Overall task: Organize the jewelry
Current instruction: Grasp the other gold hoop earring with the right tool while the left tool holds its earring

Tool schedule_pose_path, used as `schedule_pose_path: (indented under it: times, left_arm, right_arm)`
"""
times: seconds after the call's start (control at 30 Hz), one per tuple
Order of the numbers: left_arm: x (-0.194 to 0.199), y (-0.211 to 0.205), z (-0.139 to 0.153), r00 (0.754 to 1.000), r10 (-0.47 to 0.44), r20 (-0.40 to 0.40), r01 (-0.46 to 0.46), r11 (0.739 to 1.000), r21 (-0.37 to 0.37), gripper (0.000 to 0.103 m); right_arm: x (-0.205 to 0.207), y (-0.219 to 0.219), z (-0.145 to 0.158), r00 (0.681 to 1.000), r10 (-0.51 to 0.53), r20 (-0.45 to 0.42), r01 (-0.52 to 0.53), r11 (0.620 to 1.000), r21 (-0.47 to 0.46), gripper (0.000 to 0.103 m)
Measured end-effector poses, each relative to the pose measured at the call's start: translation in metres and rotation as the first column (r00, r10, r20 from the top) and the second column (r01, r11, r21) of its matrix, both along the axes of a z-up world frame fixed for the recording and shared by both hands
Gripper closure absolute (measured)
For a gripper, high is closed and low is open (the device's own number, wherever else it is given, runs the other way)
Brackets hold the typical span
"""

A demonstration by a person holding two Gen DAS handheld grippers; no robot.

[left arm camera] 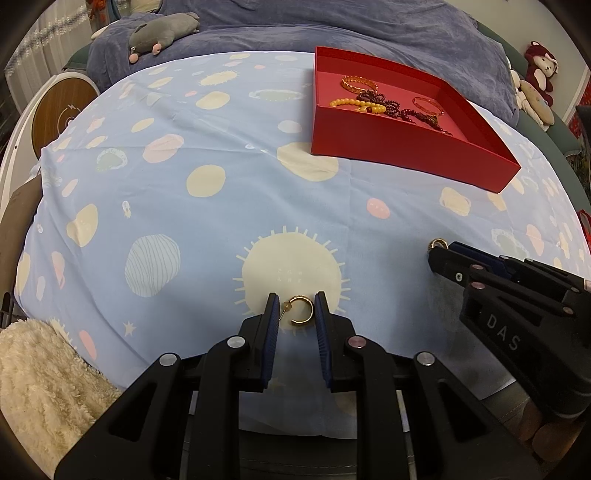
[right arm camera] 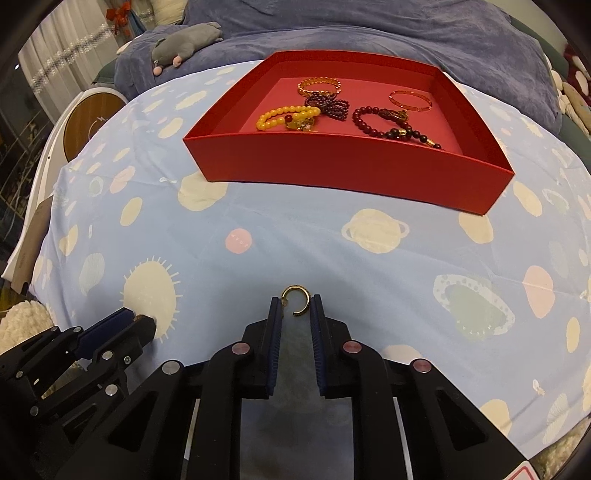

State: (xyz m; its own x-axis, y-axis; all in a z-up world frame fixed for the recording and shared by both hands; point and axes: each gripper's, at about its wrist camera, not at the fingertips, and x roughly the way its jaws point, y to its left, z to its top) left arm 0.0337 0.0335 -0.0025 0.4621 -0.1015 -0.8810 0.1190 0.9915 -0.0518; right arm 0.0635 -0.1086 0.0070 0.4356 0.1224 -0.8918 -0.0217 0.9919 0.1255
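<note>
A gold hoop earring (left arm camera: 301, 310) sits between the tips of my left gripper (left arm camera: 295, 308), whose jaws stand close on either side of it over the blue patterned cloth (left arm camera: 184, 229). A second gold hoop earring (right arm camera: 295, 301) sits between the tips of my right gripper (right arm camera: 295, 306) in the same way; it also shows at that gripper's tip in the left wrist view (left arm camera: 438, 243). The red tray (right arm camera: 351, 173) further back holds several bead bracelets (right arm camera: 288, 118) and bangles. The tray also shows in the left wrist view (left arm camera: 406, 155).
A grey plush toy (left arm camera: 162, 33) lies on the dark blue blanket beyond the cloth. Stuffed animals (left arm camera: 535, 81) sit at the far right. A fluffy cream fabric (left arm camera: 40, 376) lies at the near left. A round wooden-faced device (left arm camera: 59, 114) stands left.
</note>
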Motion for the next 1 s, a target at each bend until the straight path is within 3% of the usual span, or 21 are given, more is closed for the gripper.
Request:
schedule_pose_path:
  times: [0.5, 0.63, 1.0]
  left_arm:
    - [-0.004, -0.012, 0.002, 0.999, -0.037, 0.013, 0.036, 0.999, 0.024, 0.084]
    - [-0.007, -0.017, 0.003, 0.998, -0.054, 0.019, 0.053, 0.998, 0.034, 0.084]
    - [-0.011, -0.021, 0.007, 0.997, -0.068, 0.033, 0.066, 0.997, 0.043, 0.084]
  right_arm:
    - [-0.043, -0.037, 0.009, 0.997, -0.081, -0.008, 0.081, 0.996, 0.042, 0.089]
    - [-0.053, -0.04, 0.009, 0.996, -0.086, -0.017, 0.087, 0.995, 0.044, 0.093]
    - [-0.062, -0.052, 0.007, 0.993, -0.12, -0.02, 0.121, 0.991, 0.051, 0.094]
